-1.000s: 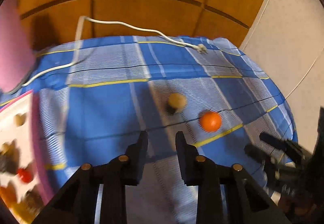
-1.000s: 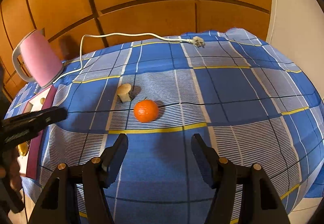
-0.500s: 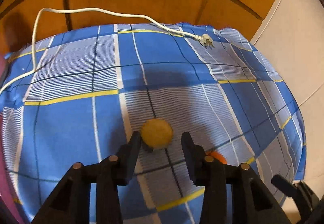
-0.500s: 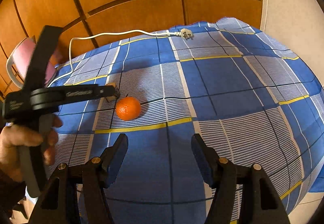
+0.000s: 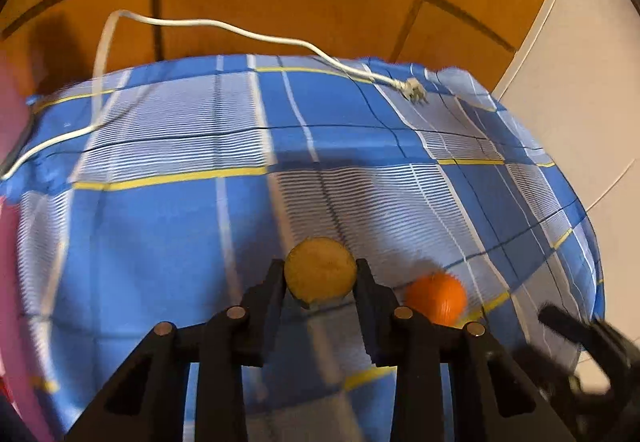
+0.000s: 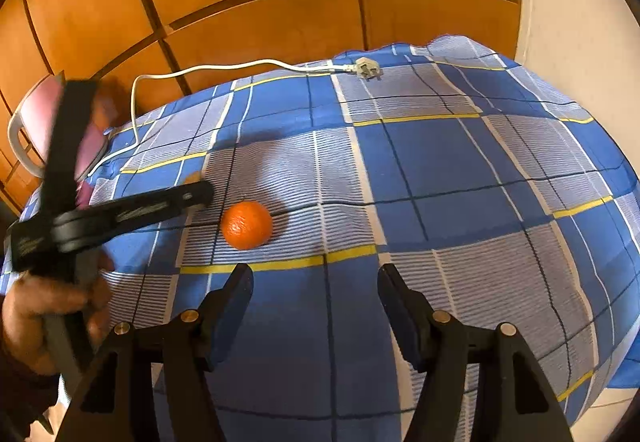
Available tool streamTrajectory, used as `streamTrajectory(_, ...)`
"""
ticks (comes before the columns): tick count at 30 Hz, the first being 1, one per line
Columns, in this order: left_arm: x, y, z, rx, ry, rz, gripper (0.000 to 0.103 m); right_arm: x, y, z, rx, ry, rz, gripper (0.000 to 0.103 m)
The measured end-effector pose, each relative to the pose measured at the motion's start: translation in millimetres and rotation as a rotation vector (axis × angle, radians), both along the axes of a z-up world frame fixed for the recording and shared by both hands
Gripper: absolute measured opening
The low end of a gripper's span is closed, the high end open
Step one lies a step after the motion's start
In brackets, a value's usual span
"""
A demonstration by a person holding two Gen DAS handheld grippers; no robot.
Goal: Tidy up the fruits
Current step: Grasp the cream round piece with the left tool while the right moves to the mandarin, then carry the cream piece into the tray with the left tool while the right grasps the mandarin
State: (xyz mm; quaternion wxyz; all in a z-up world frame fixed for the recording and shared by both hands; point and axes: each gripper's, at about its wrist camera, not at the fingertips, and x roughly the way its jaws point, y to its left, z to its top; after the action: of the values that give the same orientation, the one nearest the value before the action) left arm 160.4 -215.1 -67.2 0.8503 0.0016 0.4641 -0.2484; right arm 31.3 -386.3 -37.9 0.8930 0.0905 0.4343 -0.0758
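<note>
My left gripper is shut on a small tan, mushroom-shaped piece; both fingers press its cap. It also shows in the right wrist view, mostly hidden behind the left gripper. An orange lies on the blue checked cloth just right of the left gripper. In the right wrist view the orange lies ahead and left of my right gripper, which is open, empty and above the cloth.
A white power cord with plug runs across the far side of the cloth to a pink kettle at the left. Wooden panels stand behind. The cloth's edge drops off at right. A pink edge shows at far left.
My left gripper moved forward to the tan piece and closed on it. The right gripper came slightly closer to the orange and stays open.
</note>
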Motion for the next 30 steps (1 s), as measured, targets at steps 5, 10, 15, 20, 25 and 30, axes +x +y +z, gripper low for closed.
streamTrajectory(5,-30.4,40.8,2.5,-0.001,-0.004,0.052,0.034,20.0,13.1,-0.6,0.001,-0.005,0.068,0.066)
streamTrajectory(10,-61.3,67.1,5.0,-0.004,-0.022,0.070,0.034,44.0,27.2,-10.4,-0.024,0.008,0.126,0.066)
streamTrajectory(15,-79.7,82.2,7.5,-0.013,-0.025,0.082,0.034,67.8,36.1,-27.6,-0.073,0.054,0.155,0.066)
streamTrajectory(20,-93.3,93.1,11.9,-0.011,-0.045,0.087,0.034,72.8,41.2,-40.4,-0.104,0.077,0.154,0.040)
streamTrajectory(25,-103.9,106.9,23.6,-0.035,-0.071,0.104,0.034,68.5,51.6,-43.2,-0.185,0.061,0.167,0.040)
streamTrajectory(30,-105.8,135.2,42.9,-0.069,-0.106,0.158,0.034,70.6,48.3,-43.7,-0.172,0.054,0.161,0.041)
